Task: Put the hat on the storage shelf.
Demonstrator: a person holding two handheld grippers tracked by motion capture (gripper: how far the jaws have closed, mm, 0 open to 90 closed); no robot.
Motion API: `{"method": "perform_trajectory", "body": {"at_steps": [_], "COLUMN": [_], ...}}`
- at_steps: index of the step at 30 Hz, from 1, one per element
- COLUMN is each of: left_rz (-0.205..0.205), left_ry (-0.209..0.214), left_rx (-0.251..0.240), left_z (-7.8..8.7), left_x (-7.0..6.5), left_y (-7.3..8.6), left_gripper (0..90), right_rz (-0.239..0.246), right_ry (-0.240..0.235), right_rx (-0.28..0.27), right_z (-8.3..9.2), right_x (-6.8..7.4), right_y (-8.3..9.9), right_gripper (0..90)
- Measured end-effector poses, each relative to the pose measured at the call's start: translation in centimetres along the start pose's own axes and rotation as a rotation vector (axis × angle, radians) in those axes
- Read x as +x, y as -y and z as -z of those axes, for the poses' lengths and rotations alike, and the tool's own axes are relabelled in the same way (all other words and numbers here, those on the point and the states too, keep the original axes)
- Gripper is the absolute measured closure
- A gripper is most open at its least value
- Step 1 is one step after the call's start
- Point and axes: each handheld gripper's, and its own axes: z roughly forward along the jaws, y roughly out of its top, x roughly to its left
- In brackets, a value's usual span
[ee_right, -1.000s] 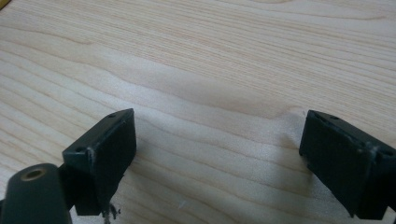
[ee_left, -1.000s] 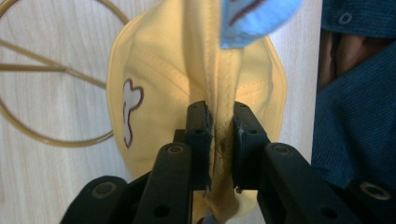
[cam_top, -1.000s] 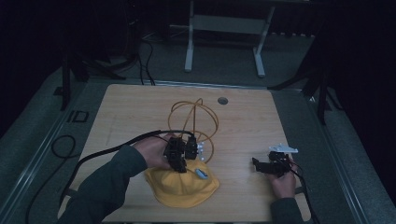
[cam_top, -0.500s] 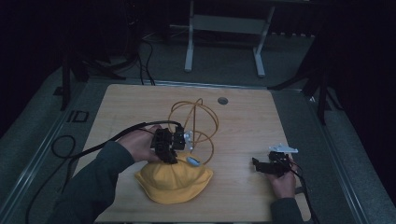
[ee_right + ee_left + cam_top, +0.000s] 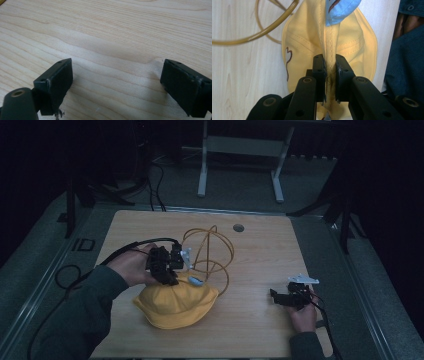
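A person seated at a wooden table [image 5: 260,245] works with a handheld gripper in each hand. The left gripper [image 5: 167,270] is clamped on a yellow cap [image 5: 175,302], its two black jaws pinching a raised fold of fabric along a stitched seam; in the left gripper view the cloth [image 5: 329,50] fills the narrow gap between the pads [image 5: 319,72]. The cap's lower part rests on the table, at the near side of the gripper, while the pinched fold stands up into the jaws. A small light-blue patch [image 5: 339,8] shows on the cap beyond the jaws, and a dark brown outline mark [image 5: 288,62] runs along one panel.

Just beyond the cap, on its far side, stands a wire frame [image 5: 210,252] of yellow-brown loops; its lowest loop curves close around the cap's far edge, though in this dim high view it is hard to say whether the two touch. A small round hole [image 5: 238,227] sits in the table farther off, past the frame.

The right gripper [image 5: 287,298] lies well apart from the cap, off to its right near the table's edge. Its jaws stand wide with bare wood [image 5: 117,50] between them and nothing in their grasp. A dark sleeve [image 5: 80,315] covers the left forearm beside the cap.
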Motion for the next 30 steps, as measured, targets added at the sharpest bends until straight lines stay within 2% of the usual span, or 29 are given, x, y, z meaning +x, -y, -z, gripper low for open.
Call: {"method": "perform_trajectory", "body": {"at_steps": [15, 30], "left_rz": [0.074, 0.16], "left_ry": [-0.036, -0.065], "left_rx": [-0.027, -0.029], "left_z": [2.1, 3.3], "left_x": [1.3, 2.5], "left_y": [2.7, 5.5], "left_gripper": [80.7, 80.7], "right_rz": [0.0, 0.001], "right_ry": [0.0, 0.001], "right_rx": [0.0, -0.001], "right_z": [0.0, 0.0], "right_x": [0.0, 0.0], "right_y": [0.0, 0.0], "right_gripper": [10.9, 10.9]}}
